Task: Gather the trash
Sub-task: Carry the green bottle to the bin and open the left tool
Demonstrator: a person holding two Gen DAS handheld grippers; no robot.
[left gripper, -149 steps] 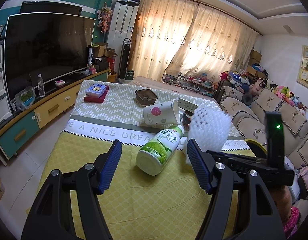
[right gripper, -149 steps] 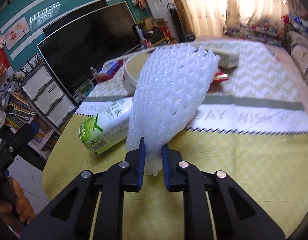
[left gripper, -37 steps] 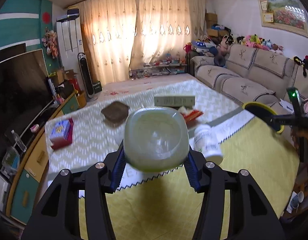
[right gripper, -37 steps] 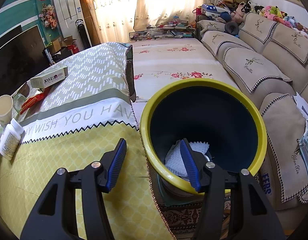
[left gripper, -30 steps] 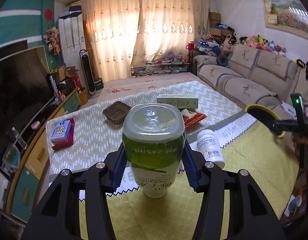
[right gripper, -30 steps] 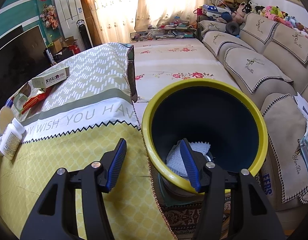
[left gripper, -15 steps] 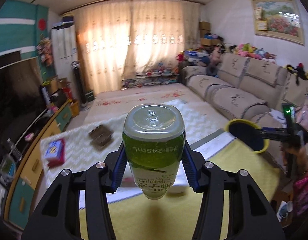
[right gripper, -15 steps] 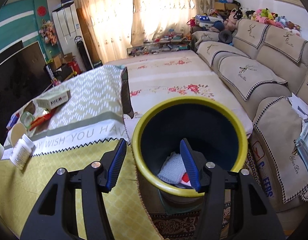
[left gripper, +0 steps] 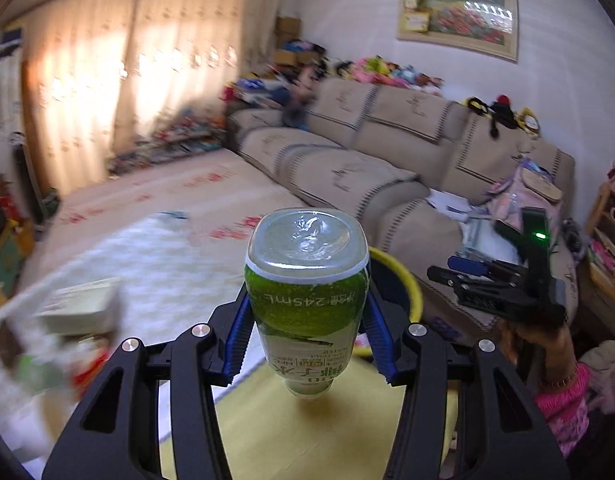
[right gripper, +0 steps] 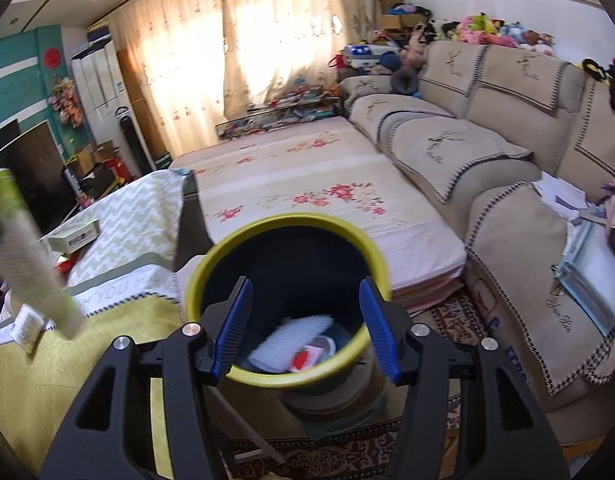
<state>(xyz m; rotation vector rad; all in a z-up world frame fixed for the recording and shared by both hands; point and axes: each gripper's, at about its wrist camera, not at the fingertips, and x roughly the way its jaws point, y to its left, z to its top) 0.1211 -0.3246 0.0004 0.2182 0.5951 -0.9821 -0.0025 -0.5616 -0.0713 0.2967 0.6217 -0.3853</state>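
Observation:
My left gripper [left gripper: 307, 340] is shut on a green-labelled drink bottle [left gripper: 305, 296], held in the air bottom end towards the camera above the yellow tablecloth [left gripper: 307, 432]. Behind the bottle shows the yellow rim of the dark bin [left gripper: 403, 280]. In the right wrist view the bin [right gripper: 283, 224] stands on the floor beside the table, with white foam net [right gripper: 291, 338] and a red scrap inside. My right gripper [right gripper: 305, 330] hangs open above the bin's near rim with nothing between its fingers. The bottle [right gripper: 23, 256] shows blurred at the left edge there.
A beige sofa [right gripper: 507, 152] runs along the right with papers and a bag on it. A flowered mat [right gripper: 307, 184] lies beyond the bin. A flat box [right gripper: 73, 236] and a small white bottle [right gripper: 27, 326] lie on the table. A patterned rug covers the floor below.
The left gripper swung right with the bottle, from over the table towards the bin and sofa. The right gripper rose and drew back from the bin, staying open.

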